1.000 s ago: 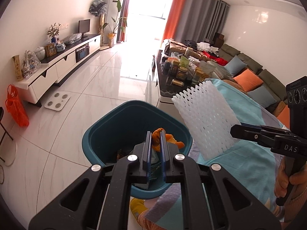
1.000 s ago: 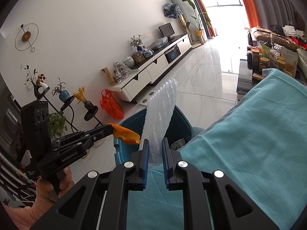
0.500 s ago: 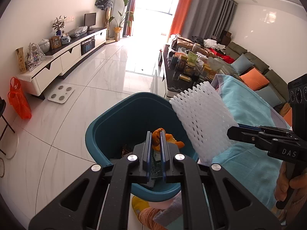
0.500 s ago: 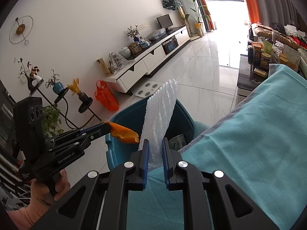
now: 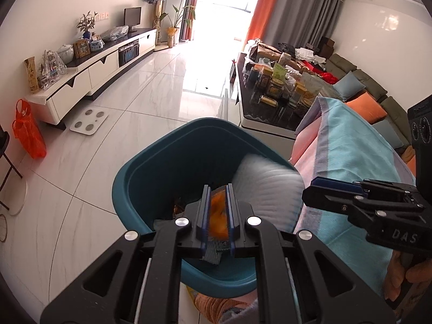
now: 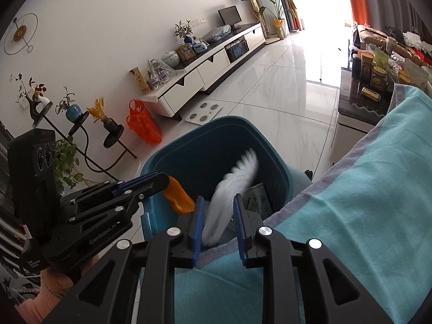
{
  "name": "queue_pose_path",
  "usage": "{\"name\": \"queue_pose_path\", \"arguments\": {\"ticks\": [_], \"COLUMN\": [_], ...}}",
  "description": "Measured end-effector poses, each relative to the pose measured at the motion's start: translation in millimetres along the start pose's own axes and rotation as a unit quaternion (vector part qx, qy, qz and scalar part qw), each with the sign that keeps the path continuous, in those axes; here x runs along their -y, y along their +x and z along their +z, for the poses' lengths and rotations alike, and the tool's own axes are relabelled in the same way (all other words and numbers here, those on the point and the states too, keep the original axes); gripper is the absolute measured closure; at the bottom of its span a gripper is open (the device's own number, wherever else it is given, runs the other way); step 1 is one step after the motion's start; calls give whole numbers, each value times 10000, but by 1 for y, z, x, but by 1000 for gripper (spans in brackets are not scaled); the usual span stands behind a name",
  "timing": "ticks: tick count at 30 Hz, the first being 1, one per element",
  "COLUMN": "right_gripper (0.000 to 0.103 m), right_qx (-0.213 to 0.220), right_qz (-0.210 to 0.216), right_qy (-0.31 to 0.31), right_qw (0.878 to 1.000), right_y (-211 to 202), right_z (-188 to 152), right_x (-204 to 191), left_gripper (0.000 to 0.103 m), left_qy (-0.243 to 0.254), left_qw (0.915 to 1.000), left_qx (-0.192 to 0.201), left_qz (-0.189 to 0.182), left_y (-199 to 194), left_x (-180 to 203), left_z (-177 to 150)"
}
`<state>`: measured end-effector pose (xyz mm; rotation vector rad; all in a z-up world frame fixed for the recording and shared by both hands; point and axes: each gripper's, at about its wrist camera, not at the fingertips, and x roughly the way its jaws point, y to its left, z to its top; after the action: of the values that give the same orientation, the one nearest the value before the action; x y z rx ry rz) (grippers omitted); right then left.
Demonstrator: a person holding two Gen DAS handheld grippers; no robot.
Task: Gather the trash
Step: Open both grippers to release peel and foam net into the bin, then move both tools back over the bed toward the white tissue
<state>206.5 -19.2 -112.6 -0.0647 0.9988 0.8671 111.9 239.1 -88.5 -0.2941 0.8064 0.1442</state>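
right wrist: one bin (image 6: 205, 145), one foam net (image 6: 229, 189), one orange wrapper (image 6: 178, 195).

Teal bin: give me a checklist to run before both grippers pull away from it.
1. White foam net over the teal bin: ok.
2. Right gripper letting go: ok, jaws opening, net blurred between them.
3. Orange wrapper over the bin: ok.
4. Left gripper letting go: cannot tell; jaws opening, wrapper between the pads.
5. Blue towel clear of the bin mouth: ok.
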Motion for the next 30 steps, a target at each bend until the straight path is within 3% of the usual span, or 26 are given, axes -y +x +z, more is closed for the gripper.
{"name": "queue_pose_path", "arguments": {"ticks": [7, 10, 16, 18, 24, 30], "right_gripper": [78, 78, 77, 74, 74, 74], "right_qx": [90, 211, 703, 943, 1403, 1793], "right_qz": [96, 142, 41, -78, -535, -1105], "right_qy": [46, 26, -108, -74, 361, 1001], "right_qw": [9999, 9997, 9975, 9955, 9880, 9724], "right_y": [-13, -28, -82, -109, -171, -230], "right_z": [-5, -9, -31, -45, -92, -142], "right_x": [5, 9, 16, 25, 63, 106], "left_gripper": [81, 71, 56, 49, 49, 49], "left_qy": [-72, -29, 448, 680, 1545, 2126], "left_qw": [9999, 9996, 9949, 9903, 9676, 9421], "left_qx": [66, 202, 484, 549, 464, 164], "left_qz": [-74, -190, -769, -1076, -1944, -2589], "left_y": [2, -8, -35, -43, -52, -46], "left_x": [1, 8, 44, 66, 151, 233], "left_z": [-3, -3, -11, -15, -34, -58]}}
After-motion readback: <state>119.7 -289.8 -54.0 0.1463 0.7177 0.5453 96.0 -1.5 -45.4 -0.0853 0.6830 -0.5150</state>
